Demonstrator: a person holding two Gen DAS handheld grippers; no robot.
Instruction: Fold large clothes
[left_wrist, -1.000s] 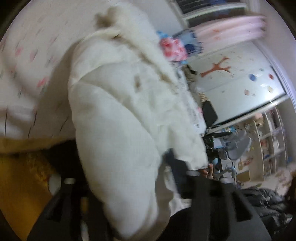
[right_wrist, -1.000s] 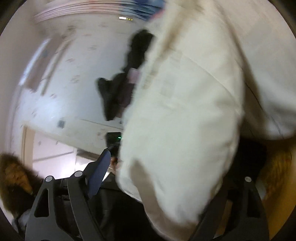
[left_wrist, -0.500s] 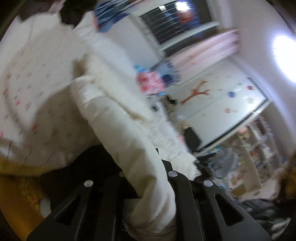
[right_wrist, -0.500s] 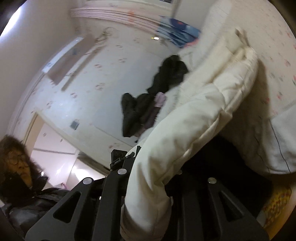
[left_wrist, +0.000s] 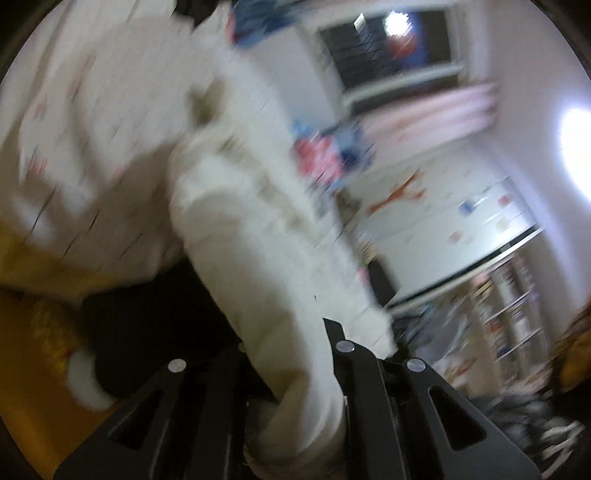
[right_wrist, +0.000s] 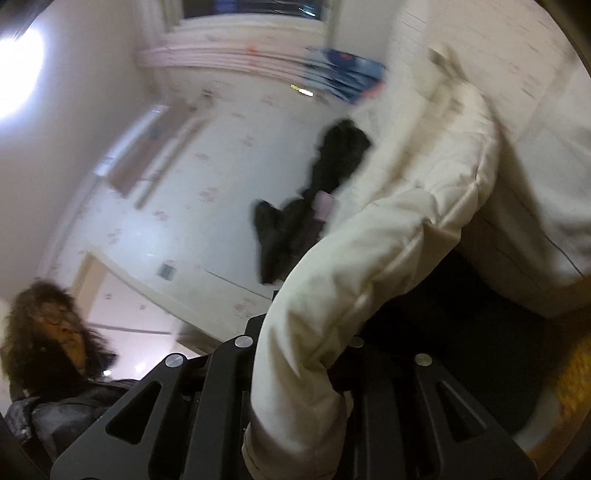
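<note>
White padded coat is clamped at each end — by the left hand-held gripper and the right hand-held gripper. Both are closed tight on its fabric. It is stretched over what seems a patterned bed — blur hides detail.

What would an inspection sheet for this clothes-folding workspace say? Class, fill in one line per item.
Surface: bed cover, white with small red marks.
Job's things: white padded coat, stretched from the bed to both tools.
Clutter: dark clothes beyond the coat.
Grippers: left tool shut on the coat; right tool shut on the coat.
Cables: nothing seen.
Surroundings: window, shelves, patterned wall, a person at the edge.
</note>
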